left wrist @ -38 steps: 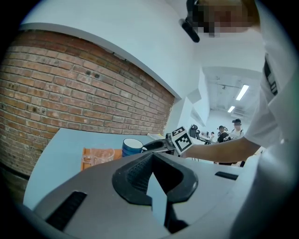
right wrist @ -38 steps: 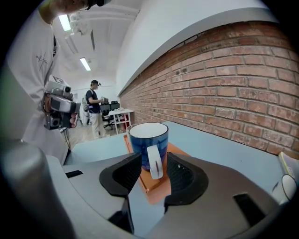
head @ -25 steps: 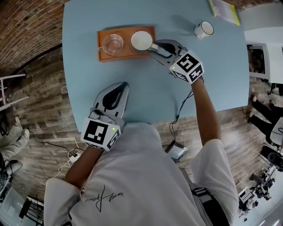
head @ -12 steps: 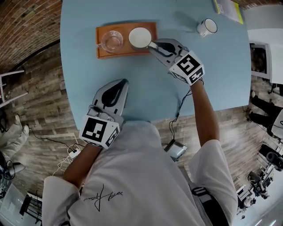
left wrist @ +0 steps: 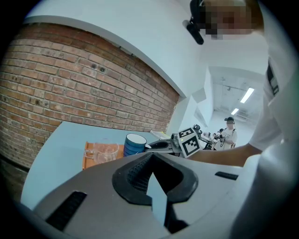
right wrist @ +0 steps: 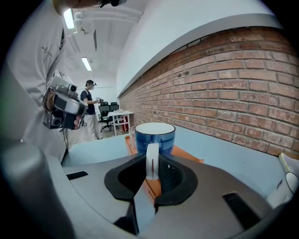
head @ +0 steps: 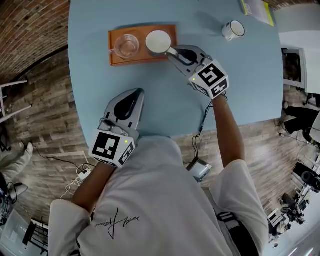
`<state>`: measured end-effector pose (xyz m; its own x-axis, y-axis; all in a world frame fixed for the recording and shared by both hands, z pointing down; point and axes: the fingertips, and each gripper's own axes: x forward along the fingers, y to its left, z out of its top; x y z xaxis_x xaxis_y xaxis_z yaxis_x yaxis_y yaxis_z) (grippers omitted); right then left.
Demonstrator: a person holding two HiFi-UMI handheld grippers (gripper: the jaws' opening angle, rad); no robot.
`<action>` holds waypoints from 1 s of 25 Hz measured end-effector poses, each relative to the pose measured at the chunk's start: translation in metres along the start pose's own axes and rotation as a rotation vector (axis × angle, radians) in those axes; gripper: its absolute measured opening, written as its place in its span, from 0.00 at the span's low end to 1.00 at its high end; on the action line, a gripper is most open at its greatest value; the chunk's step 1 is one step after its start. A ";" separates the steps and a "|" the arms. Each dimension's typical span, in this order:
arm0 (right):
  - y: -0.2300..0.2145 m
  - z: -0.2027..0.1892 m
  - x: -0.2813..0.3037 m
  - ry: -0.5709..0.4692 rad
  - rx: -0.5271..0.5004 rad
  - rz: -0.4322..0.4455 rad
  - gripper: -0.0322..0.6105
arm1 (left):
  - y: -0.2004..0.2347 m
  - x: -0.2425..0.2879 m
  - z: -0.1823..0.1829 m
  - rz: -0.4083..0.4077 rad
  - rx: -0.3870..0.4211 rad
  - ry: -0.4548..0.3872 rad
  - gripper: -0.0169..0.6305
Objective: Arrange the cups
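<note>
An orange tray [head: 142,56] lies at the far side of the blue table. A clear glass cup [head: 126,46] stands on its left half and a blue mug [head: 158,42] with a white inside on its right half. My right gripper [head: 172,51] reaches the mug from the right. Its jaws have just been closing, and the white handle [right wrist: 152,161] is pinched between them. The mug [right wrist: 155,135] stands upright on the tray [right wrist: 184,153]. My left gripper [head: 131,100] rests shut and empty over the near part of the table, apart from the tray.
A white mug [head: 231,31] stands alone at the far right of the table [head: 240,75]. A yellow-green pad [head: 255,10] lies at the far right corner. A brick wall runs beyond the table's far edge. A person [left wrist: 229,133] stands far off in the room.
The right gripper's jaws have closed in on the blue mug's handle. The mug, tray and left gripper have kept their places.
</note>
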<state>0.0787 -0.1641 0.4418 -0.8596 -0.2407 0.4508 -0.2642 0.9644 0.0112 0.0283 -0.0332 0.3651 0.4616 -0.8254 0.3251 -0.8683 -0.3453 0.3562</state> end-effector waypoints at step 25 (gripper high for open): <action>0.000 0.011 -0.020 -0.039 0.219 -0.319 0.15 | -0.010 -0.006 0.005 -0.013 0.009 -0.055 0.04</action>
<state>0.0914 -0.1601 0.4231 -0.7341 -0.5324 0.4215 -0.6041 0.7955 -0.0475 0.0334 -0.0274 0.3552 0.4628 -0.8437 0.2720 -0.8637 -0.3601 0.3526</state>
